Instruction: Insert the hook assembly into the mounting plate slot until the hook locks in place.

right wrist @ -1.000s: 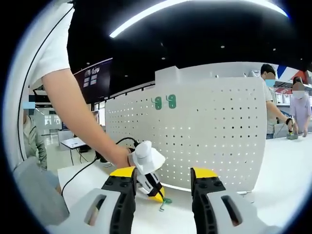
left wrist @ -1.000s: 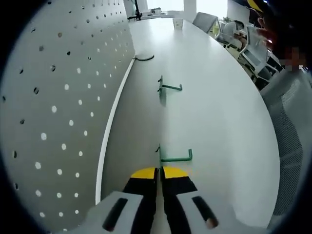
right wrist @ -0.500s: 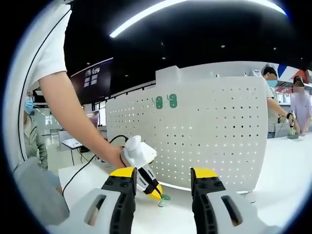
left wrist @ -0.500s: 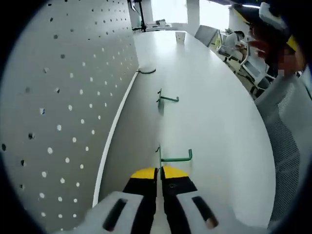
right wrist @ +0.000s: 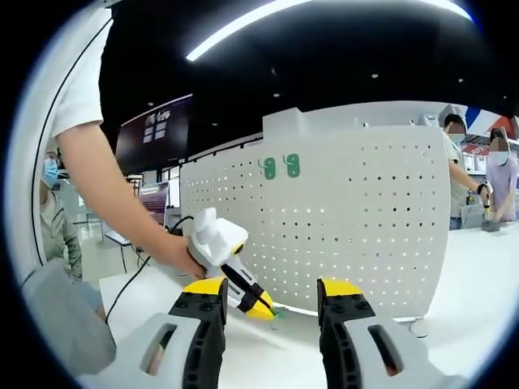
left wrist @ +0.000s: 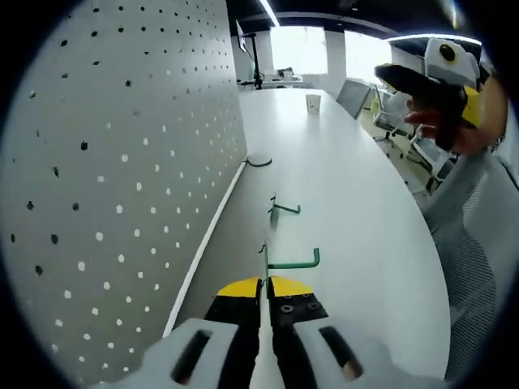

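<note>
My left gripper [left wrist: 265,285] is shut on a green hook assembly [left wrist: 290,262], whose bent arm sticks out to the right past the yellow tips. The white perforated mounting plate [left wrist: 122,162] stands close on its left. A second green hook [left wrist: 284,211] lies on the table further ahead. In the right gripper view the left gripper [right wrist: 243,288] is held by a hand, tilted down, with the green hook [right wrist: 280,312] at its tip just above the table before the mounting plate [right wrist: 357,219]. Two green hooks [right wrist: 279,167] hang high on that plate. My right gripper [right wrist: 272,301] is open, holding nothing.
A black cable [left wrist: 258,161] curls at the plate's foot and a paper cup [left wrist: 313,102] stands far down the white table [left wrist: 365,243]. Mesh chairs [left wrist: 474,243] line the table's right side. The person's arm [right wrist: 105,178] reaches in at left; other people [right wrist: 486,186] stand at the far right.
The left gripper has risen and tilted with the hook in it, lifting it off the table towards the plate. The right gripper has stayed open and almost still.
</note>
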A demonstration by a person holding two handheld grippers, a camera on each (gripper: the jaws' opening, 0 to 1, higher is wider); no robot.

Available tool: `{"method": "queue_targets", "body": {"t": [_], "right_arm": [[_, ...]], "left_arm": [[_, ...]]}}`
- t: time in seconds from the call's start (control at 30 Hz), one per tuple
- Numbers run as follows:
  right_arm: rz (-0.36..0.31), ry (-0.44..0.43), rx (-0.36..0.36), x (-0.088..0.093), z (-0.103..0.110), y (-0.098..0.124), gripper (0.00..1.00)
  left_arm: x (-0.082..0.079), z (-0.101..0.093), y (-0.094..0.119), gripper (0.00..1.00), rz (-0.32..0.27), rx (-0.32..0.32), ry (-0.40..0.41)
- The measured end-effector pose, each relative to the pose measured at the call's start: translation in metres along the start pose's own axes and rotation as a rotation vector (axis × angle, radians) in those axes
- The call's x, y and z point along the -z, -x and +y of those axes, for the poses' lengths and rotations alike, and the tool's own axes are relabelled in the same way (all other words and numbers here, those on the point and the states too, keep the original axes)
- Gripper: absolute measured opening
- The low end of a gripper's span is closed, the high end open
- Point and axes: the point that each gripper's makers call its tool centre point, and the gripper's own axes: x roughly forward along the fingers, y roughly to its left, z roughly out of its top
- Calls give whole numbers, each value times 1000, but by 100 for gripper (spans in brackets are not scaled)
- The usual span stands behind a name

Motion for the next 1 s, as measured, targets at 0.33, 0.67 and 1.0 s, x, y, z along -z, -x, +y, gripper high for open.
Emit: {"method": "queue_targets", "body": {"t": [0.33, 0.67, 1.0], "right_arm": [[-2, -6, -13, -1, 5, 0, 42], [-6, -14, -20, -2, 7, -1, 42], [-6, -22, -23, -2, 8, -1, 42]], "left_arm": [[-26, 6, 23, 3, -135, -58, 50], [-55, 8, 52, 3, -313, -155, 132], [-75, 0, 78, 3, -483, -200, 225]]}}
